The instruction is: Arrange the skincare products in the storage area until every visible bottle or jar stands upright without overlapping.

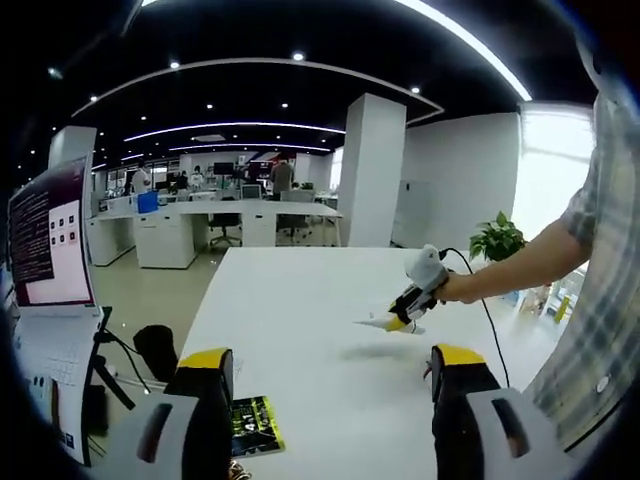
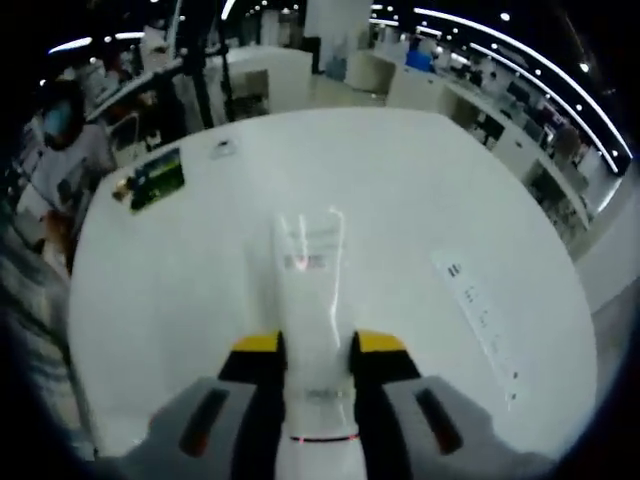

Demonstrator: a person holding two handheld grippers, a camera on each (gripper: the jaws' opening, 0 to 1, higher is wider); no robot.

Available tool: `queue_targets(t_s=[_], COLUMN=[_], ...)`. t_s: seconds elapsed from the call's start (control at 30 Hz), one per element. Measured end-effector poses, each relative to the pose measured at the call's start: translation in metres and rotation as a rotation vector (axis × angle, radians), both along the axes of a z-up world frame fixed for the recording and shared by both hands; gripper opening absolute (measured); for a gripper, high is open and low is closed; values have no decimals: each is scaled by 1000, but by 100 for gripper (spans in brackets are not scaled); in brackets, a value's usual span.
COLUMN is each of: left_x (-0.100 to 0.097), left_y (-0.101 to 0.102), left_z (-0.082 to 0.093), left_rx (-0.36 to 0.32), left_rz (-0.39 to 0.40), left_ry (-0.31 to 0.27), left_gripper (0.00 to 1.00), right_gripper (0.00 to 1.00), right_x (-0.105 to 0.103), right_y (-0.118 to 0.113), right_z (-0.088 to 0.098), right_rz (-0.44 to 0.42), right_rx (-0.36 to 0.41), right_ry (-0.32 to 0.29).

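- Left hand-held gripper (image 1: 330,385): jaws low in the left gripper view, yellow-tipped, spread wide apart, nothing between them.
- Right hand-held gripper (image 2: 312,352): jaws closed on a clear tube (image 2: 310,290); tube runs forward from between the yellow tips, out over the desk (image 2: 420,190).
- Tube is pale and translucent, small red mark near its middle, flat crimped end pointing away from the camera.
- In the left gripper view, the right hand-held gripper (image 1: 405,318) hangs above the white desk (image 1: 300,300), held in a person's hand (image 1: 432,275); the tube (image 1: 378,322) sticks out of it toward the left, clear of the surface, shadow beneath.
- Dark green card (image 1: 252,425) lies flat on the desk just beside the left jaw; same card (image 2: 158,178) sits at the far left edge in the right gripper view.
- Laptop (image 1: 50,250) with lit screen stands off the desk's left side.
- Potted plant (image 1: 497,240) behind the person's forearm.
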State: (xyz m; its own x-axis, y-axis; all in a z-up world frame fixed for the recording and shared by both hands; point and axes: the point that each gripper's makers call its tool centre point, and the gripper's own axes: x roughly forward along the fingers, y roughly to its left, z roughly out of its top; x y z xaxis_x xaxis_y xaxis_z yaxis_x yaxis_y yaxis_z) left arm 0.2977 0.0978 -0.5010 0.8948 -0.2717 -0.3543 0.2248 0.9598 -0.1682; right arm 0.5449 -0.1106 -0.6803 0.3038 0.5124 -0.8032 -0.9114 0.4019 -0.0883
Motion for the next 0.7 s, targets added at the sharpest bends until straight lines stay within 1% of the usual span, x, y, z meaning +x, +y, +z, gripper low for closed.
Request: queue_targets(t_s=[0.1,0.17,0.3,0.37,0.43,0.53,0.6,0.7], left_x=[-2,-3,-6,-7,-10,-13,-14,-16], left_y=[-3,-5,-7,-8,-9,-10,-11,-11], left_z=[0,0,0,-1,-1,-2,-2,-3], left_rx=[-3,-8,-19,-24,-29,-39,-45,-54], left_rz=[-9,-14,-20,-24,-28,-30,-30,-31], left_ry=[-2,-6,-12,-12,-12,-15,-18,-20], left_gripper=[84,84,84,83,83,83,83,82], right_gripper=[23,23,23,23,23,23,23,23], right_x=[-8,-12,-25,-31,-40,-52,-62,-78], right_y=[3,4,9,11,14,16,19,23], right_z=[9,14,25,28,32,35,40,43], right_rz=[-5,-11,-37,-41,-52,-60,-80,-90], right_rx=[28,44,108,124,153,175,216,244], right_ry=[-14,-16,-13,-15,-9,-7,8,17])
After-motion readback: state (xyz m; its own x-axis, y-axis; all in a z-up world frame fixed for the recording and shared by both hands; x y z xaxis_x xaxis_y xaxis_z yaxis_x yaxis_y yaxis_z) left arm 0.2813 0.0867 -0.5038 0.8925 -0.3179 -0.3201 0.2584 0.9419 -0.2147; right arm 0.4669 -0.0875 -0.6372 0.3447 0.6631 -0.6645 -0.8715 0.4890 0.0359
